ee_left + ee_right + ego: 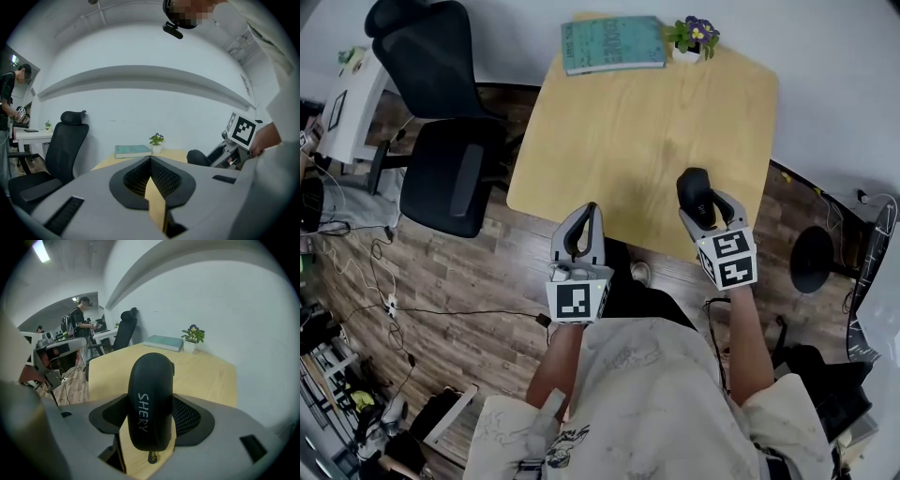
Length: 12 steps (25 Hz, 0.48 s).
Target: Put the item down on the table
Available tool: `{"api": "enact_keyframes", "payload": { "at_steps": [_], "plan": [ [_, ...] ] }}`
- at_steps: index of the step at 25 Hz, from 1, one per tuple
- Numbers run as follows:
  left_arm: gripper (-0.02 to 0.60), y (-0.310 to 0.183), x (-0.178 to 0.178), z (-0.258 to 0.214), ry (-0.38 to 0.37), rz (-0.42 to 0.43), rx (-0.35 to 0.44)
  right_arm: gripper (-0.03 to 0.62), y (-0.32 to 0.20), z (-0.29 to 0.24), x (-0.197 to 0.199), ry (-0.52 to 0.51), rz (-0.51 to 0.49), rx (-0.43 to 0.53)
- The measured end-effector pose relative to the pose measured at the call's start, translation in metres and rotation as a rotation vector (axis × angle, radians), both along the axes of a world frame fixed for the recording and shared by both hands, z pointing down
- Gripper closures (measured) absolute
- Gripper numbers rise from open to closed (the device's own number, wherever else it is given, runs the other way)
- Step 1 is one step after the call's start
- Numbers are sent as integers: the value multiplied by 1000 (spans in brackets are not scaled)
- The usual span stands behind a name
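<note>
A black zipped case (151,399) with "SHERY" written on it in white stands on end between the jaws of my right gripper (705,208), which is shut on it. In the head view the case (692,186) hangs over the near right part of the light wooden table (619,141). Whether it touches the tabletop I cannot tell. My left gripper (591,212) is shut with nothing in it, its tips meeting just off the table's near edge. In the left gripper view the closed tips (150,159) point across the table, and the case (199,158) shows at the right.
A teal book (612,43) and a small potted plant (694,37) sit at the table's far edge. A black office chair (441,141) stands left of the table. Cables (384,300) lie on the wood floor. A round black base (814,258) stands at the right.
</note>
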<state>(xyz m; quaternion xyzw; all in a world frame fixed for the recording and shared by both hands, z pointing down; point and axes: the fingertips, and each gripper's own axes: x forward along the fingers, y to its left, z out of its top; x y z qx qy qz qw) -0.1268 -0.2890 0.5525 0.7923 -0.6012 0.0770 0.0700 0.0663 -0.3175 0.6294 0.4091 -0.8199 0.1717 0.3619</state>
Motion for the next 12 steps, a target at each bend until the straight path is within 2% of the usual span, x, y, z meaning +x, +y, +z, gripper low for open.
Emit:
{"api": "enact_keyframes", "payload": {
  "at_steps": [5,9,12],
  "plan": [
    [575,-3,-2,7,17,-6,-24,292,-2,15,-11,79,-65,-63],
    [575,-8,-3,6,32,-10,14,293,5,30,-20,158,-137,-124],
    [575,-9,-5,9,31,-9,-9,295,10,40,-24,237,-200,-152]
  ]
}}
